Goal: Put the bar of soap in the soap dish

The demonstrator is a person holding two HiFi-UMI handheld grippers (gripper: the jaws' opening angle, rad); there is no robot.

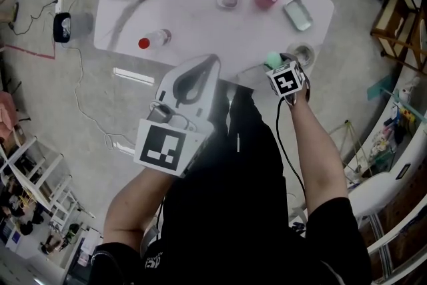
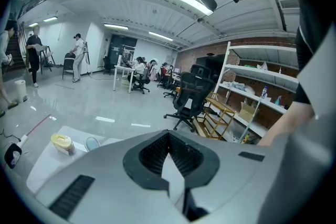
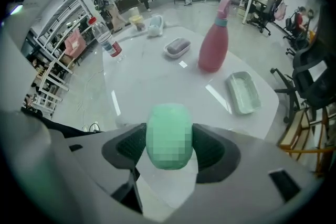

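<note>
Soap bar clamped in the right gripper — the carrying step, by the look of it.
Its jaws pinch the green bar over the near edge of the tabletop, well apart from the empty soap dish; next it likely needs bringing over that dish, lowering, then release. Left gripper — jaws together, empty.

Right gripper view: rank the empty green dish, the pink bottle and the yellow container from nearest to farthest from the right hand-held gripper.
1. empty green dish: nearest, on the table's right side.
2. pink bottle: next, standing mid-table beyond the dish.
3. yellow container: farthest, at the table's far left end.
</note>
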